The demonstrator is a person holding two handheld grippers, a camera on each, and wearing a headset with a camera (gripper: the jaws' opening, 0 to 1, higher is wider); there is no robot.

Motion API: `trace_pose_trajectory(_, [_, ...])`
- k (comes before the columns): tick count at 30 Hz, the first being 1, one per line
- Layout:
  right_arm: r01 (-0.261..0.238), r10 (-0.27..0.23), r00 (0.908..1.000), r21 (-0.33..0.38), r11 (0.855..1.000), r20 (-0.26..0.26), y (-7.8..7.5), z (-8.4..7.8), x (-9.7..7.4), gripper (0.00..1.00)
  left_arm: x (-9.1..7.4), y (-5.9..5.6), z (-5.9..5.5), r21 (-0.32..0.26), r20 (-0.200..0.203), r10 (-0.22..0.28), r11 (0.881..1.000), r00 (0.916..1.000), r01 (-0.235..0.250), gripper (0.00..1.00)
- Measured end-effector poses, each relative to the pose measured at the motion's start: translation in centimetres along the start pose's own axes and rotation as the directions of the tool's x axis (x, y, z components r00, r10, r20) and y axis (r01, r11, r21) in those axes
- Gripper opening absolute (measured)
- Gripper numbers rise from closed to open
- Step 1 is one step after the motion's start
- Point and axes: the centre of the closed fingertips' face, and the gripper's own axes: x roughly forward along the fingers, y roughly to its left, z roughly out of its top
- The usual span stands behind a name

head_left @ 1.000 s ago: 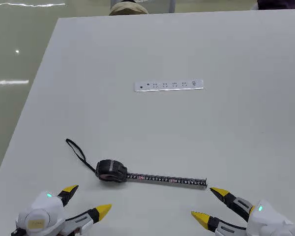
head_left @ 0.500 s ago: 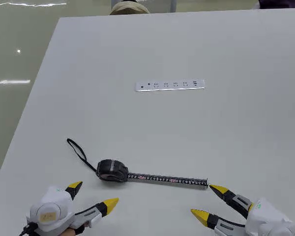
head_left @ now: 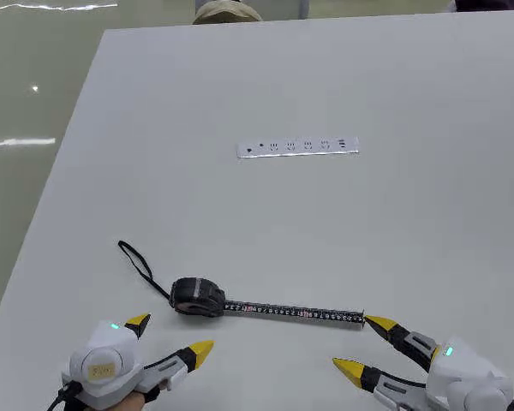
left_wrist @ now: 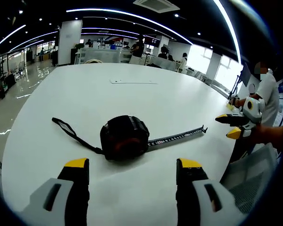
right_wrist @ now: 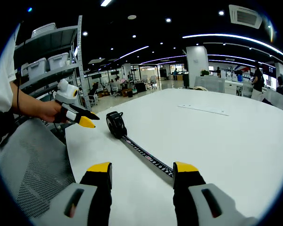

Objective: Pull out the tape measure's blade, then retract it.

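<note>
Left gripper [head_left: 171,335]: gapes wide, empty, just short of the chunky black tape measure case [head_left: 196,297] lying on the white table [head_left: 325,223]. Right gripper [head_left: 358,345]: spread too, holding nothing, just beside the tip of the extended steel blade [head_left: 293,312]. Likely a dense case and a thin, springy blade; best to clamp the case sides and pinch the end hook.

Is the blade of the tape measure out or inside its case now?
Out: the blade lies extended on the table from the black case toward the right tongs.
</note>
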Motion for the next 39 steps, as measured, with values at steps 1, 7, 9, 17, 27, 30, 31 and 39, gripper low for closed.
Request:
trace_pose_trajectory(1, [-0.002,0.002,1.0000,-0.001,1.000,-0.001,0.0,0.0,0.1,0.52,0.1,0.0,0.0,0.004,0.001,0.001,1.000,1.0000,-0.001,0.74])
trace_pose_trajectory(7, [-0.020,0.020,0.9996,-0.027,0.999,-0.018,0.2,-0.2,0.4,0.51,0.5,0.1,0.1,0.002,0.006,0.014,1.000,0.9999,-0.014,0.75])
trace_pose_trajectory(9, [-0.024,0.023,0.9995,-0.024,0.999,-0.019,0.1,-0.3,0.4,0.51,0.7,0.1,0.1,0.003,0.004,0.017,1.000,0.9998,-0.017,0.75])
trace_pose_trajectory(17, [-0.023,0.022,0.9994,-0.032,0.999,-0.027,-0.4,-0.4,0.6,0.51,1.2,0.5,0.3,-0.032,0.005,0.029,0.999,0.9996,-0.029,0.75])
trace_pose_trajectory(27, [-0.028,0.027,0.9991,-0.034,0.999,-0.032,-0.8,-0.5,0.9,0.51,2.2,0.3,1.0,-0.053,0.014,0.037,0.998,0.9992,-0.036,0.78])
trace_pose_trajectory(30, [-0.029,0.028,0.9990,-0.036,0.999,-0.033,-0.9,-0.5,1.0,0.51,2.4,0.2,1.2,-0.062,0.018,0.040,0.997,0.9991,-0.039,0.78])
trace_pose_trajectory(31, [-0.029,0.028,0.9991,-0.035,0.999,-0.033,-0.9,-0.4,1.1,0.51,2.5,0.2,1.2,-0.062,0.016,0.040,0.997,0.9991,-0.039,0.78])
trace_pose_trajectory(39, [-0.031,0.030,0.9990,-0.036,0.999,-0.033,-1.3,-0.3,1.2,0.51,3.0,0.0,1.3,-0.075,0.013,0.049,0.996,0.9987,-0.048,0.78])
